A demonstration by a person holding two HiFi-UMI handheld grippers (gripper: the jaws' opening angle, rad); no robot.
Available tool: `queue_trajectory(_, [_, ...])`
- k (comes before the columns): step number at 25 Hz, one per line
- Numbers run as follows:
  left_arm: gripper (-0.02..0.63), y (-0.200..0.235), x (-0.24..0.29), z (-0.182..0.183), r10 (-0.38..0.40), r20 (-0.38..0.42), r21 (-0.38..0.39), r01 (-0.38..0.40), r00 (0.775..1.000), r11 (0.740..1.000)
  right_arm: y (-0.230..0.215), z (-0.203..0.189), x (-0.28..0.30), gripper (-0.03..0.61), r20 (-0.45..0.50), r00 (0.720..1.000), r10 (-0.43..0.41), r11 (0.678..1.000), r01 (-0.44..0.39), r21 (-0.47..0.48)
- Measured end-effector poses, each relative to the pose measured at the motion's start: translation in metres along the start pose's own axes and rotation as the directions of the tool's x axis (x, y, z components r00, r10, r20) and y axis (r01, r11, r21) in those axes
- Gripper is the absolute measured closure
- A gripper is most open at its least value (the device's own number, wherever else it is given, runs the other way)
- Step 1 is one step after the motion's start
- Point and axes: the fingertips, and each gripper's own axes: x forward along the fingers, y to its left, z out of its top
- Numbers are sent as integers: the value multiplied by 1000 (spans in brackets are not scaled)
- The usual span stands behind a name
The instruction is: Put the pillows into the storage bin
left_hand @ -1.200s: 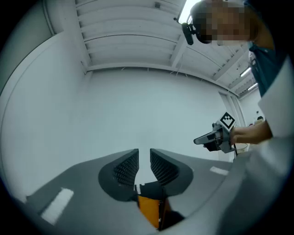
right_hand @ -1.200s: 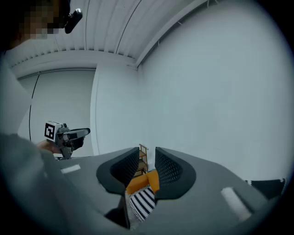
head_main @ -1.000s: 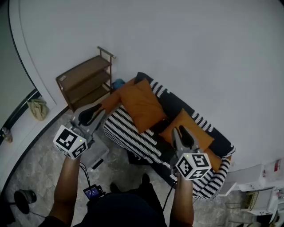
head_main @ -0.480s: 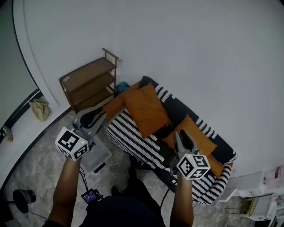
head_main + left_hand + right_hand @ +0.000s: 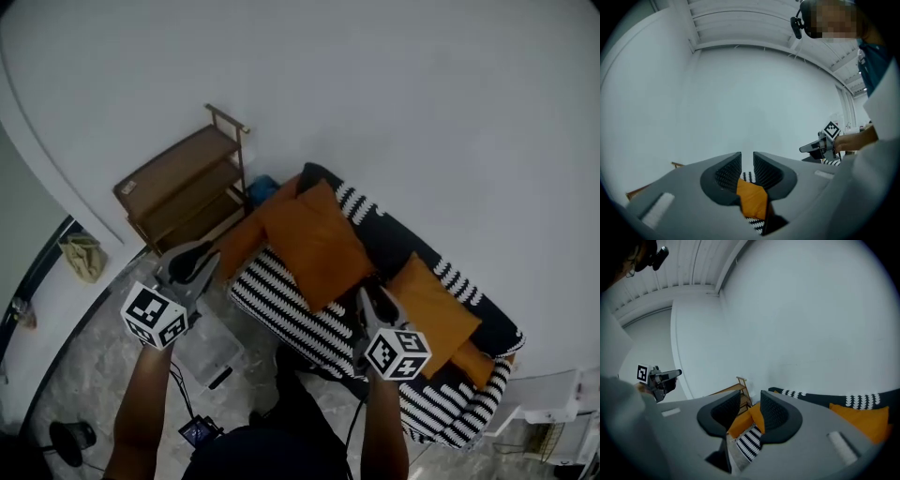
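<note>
Pillows (image 5: 314, 244) on sofa (image 5: 281, 300), beyond both jaws (no contact) | L gripper (image 5: 747, 159): narrow gap, empty | R gripper (image 5: 750, 401): just opening, empty

Pillows (image 5: 314, 242) on sofa (image 5: 281, 302), shelf (image 5: 176, 186) left of sofa, both against wall (image 5: 394, 94)

Shelf (image 5: 178, 183) just beside armrest pillow (image 5: 242, 240)

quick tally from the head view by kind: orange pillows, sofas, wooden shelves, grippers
orange pillows: 4
striped sofa: 1
wooden shelf: 1
grippers (left gripper, right gripper): 2
total: 8
</note>
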Motion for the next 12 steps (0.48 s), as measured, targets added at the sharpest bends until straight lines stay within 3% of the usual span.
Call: queue_trajectory(12, [531, 80, 226, -109, -9, -194, -62, -3, 981, 998, -160, -67, 181, 410, -193, 980, -47, 975, 87, 205])
